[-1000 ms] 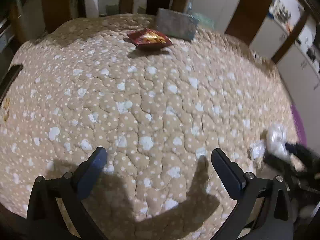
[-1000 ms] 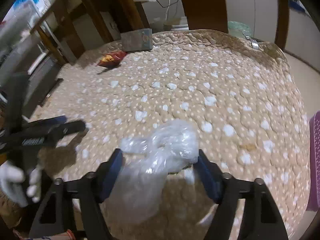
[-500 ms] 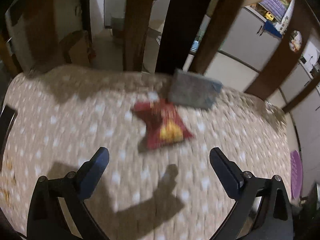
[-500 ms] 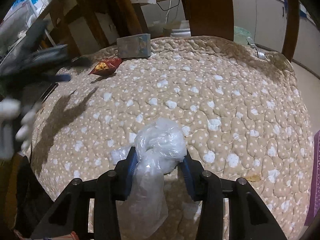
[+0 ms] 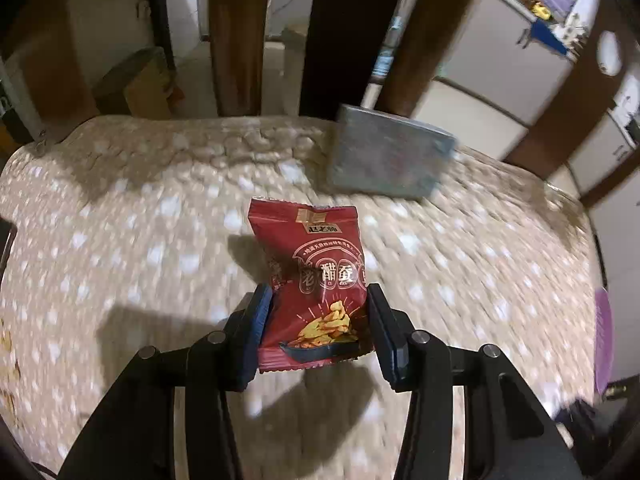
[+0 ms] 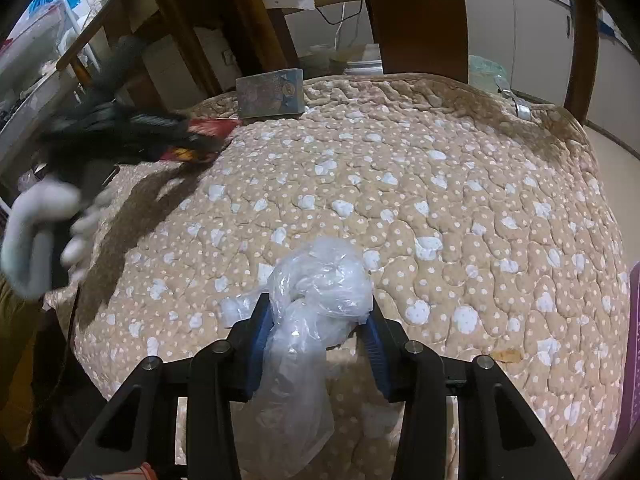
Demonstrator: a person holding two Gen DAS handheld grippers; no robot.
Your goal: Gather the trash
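On the left wrist view, my left gripper (image 5: 316, 332) sits at 6 o'clock, jaws closing, at less than half spread. The red snack packet (image 5: 316, 280) stands upright between the blue pads (image 5: 256, 332), both pads against its lower edges; the packet's top rises toward 12 o'clock above the fingertips. Its printed face is sharp while the surroundings are blurred.

On the right wrist view, my right gripper (image 6: 316, 340) is at 6 o'clock, partly closed and clamped on the crumpled clear plastic bag (image 6: 316, 292). The knotted bulk bulges above the pads; a loose tail hangs down between the gripper arms.

Under both grippers lies the beige quilted cover with white spots (image 6: 440, 200). A small tan scrap (image 6: 506, 356) lies on it at 4 o'clock of the right view.

Farther out, at 10 o'clock of the right view, a white-gloved hand (image 6: 44, 220) carries the left gripper, blurred, with the red packet in its tips.

At the far edge, near 12 o'clock, a grey-blue box (image 5: 388, 156) stands on the cover, just beyond the packet. Brown wooden posts (image 5: 236, 36) rise behind it.
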